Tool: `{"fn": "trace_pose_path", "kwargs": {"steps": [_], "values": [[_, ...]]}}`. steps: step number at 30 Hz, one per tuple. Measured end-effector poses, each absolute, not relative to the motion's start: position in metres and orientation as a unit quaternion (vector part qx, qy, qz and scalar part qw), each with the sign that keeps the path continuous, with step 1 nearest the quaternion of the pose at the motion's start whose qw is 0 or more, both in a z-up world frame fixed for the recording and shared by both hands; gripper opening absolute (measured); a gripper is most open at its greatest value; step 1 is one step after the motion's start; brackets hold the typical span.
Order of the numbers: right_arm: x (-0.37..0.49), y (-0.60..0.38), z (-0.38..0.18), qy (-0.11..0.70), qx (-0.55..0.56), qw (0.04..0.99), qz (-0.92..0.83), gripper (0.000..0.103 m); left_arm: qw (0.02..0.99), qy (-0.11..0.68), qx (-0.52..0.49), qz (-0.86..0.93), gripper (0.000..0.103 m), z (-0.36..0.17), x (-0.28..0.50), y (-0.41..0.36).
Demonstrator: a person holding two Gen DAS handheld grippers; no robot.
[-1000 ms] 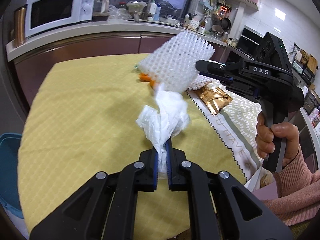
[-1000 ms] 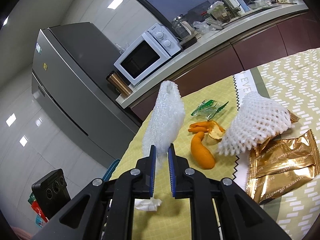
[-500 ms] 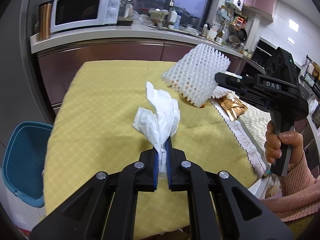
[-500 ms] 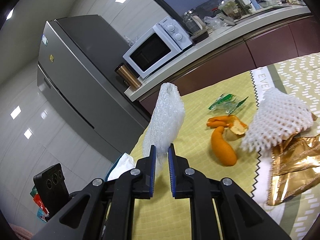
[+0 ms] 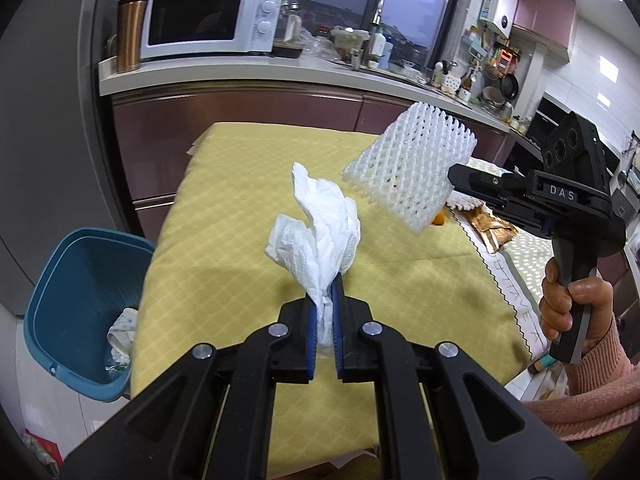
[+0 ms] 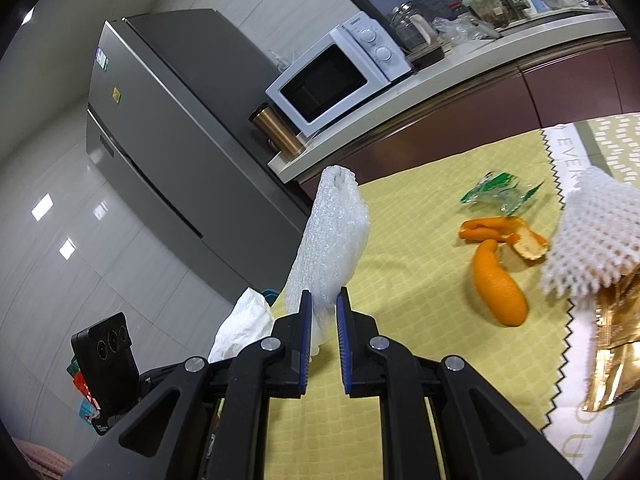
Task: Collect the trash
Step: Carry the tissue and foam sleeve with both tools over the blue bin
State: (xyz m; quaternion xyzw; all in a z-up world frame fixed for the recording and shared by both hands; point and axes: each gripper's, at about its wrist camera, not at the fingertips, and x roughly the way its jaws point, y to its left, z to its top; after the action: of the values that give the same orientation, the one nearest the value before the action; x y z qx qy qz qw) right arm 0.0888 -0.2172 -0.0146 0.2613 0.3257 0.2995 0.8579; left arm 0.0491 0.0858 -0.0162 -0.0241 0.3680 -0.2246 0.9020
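two tools pinch: left tool [image 5: 325, 300] one tissue [image 5: 320, 236], right tool [image 6: 323, 312] one foam net [image 6: 332, 240].

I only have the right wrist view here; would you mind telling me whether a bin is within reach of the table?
Observer: Yes, a blue bin stands on the floor beside the yellow tablecloth, with some trash already inside.
Operator: Thanks. What is the left gripper doing?
Observer: The left gripper is shut on a crumpled white tissue.
Operator: And my foam net, is it secure?
Observer: The right gripper pinches one edge of the white foam net, clear above the table.
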Motion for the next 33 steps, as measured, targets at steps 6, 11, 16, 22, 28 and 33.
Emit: {"fn": "trace_pose_path", "kwargs": {"steps": [6,11,16,22,28,33], "values": [[0.094,-0.198,-0.013,0.333,0.251,0.851,0.318,0.011,0.906,0.366,-0.032,-0.208,0.007,-0.013,0.048,0.101],[0.097,-0.183,-0.013,0.34,0.244,0.845,0.332,0.011,0.909,0.365,-0.038,-0.195,0.007,-0.013,0.046,0.116],[0.1,-0.168,-0.013,0.346,0.236,0.84,0.344,0.011,0.912,0.364,-0.043,-0.183,0.007,-0.013,0.045,0.127],[0.106,-0.151,-0.012,0.353,0.228,0.833,0.36,0.011,0.916,0.362,-0.051,-0.163,0.007,-0.013,0.045,0.144],[0.109,-0.137,-0.013,0.359,0.219,0.826,0.376,0.011,0.92,0.362,-0.055,-0.141,0.007,-0.012,0.043,0.162],[0.111,-0.123,-0.013,0.364,0.212,0.82,0.386,0.011,0.922,0.36,-0.058,-0.129,0.007,-0.012,0.041,0.172]]}}
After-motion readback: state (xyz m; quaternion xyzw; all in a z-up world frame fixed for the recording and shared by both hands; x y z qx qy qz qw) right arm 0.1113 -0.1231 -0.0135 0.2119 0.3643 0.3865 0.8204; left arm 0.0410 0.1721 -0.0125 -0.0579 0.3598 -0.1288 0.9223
